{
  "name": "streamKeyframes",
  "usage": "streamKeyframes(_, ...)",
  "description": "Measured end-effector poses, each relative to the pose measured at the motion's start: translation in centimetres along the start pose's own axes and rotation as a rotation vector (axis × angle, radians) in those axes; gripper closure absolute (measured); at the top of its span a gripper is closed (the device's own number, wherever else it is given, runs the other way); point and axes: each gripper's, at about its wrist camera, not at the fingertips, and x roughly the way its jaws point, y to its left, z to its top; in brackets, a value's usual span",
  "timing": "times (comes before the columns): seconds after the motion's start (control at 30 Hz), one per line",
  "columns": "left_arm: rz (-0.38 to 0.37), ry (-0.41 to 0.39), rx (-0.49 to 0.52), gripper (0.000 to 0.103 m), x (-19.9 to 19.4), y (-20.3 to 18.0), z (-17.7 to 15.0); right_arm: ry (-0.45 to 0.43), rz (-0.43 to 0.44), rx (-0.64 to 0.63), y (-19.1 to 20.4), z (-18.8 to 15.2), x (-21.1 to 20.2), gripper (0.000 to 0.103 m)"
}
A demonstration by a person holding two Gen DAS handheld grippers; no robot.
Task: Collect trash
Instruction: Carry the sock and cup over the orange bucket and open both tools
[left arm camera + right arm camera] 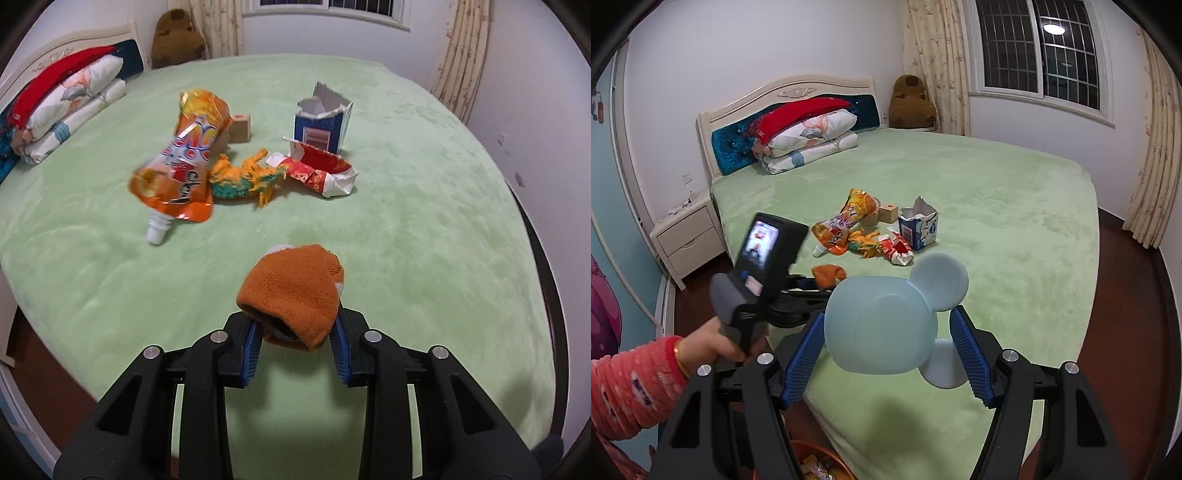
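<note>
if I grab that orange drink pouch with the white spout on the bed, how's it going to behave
The drink pouch looks creased and partly collapsed, so it is probably light and floppy, sagging wherever it is not held. Its glossy film may slip between the pads. The white spout looks rigid, likely the firmest place to pinch.

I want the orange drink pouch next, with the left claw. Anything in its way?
Yes: the left claw is already shut on an orange sock, so it must release that first. Beyond it, only bare green blanket lies before the drink pouch.
</note>
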Motion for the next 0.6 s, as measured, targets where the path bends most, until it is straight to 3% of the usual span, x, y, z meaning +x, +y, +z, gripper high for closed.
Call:
streamKeyframes(0.27, -0.037, -0.043, 0.041, 0.072, -7.0, 0.5, -5.0, 0.032, 0.050, -0.014, 2.6, -2.6, -1.2, 0.036)
streamKeyframes(0.47, -0.067, 0.018, 0.112, 0.072, -9.9, 0.0, -10.6, 0.104, 0.089, -0.046, 5.8, -6.1, -1.5, 0.036)
streamKeyframes(0.6, -0.098, 0.113, 0.134, 0.072, -10.2, -0.5, -15.4, 0.173, 0.125, -0.072, 8.1, -9.1, -1.2, 0.036)
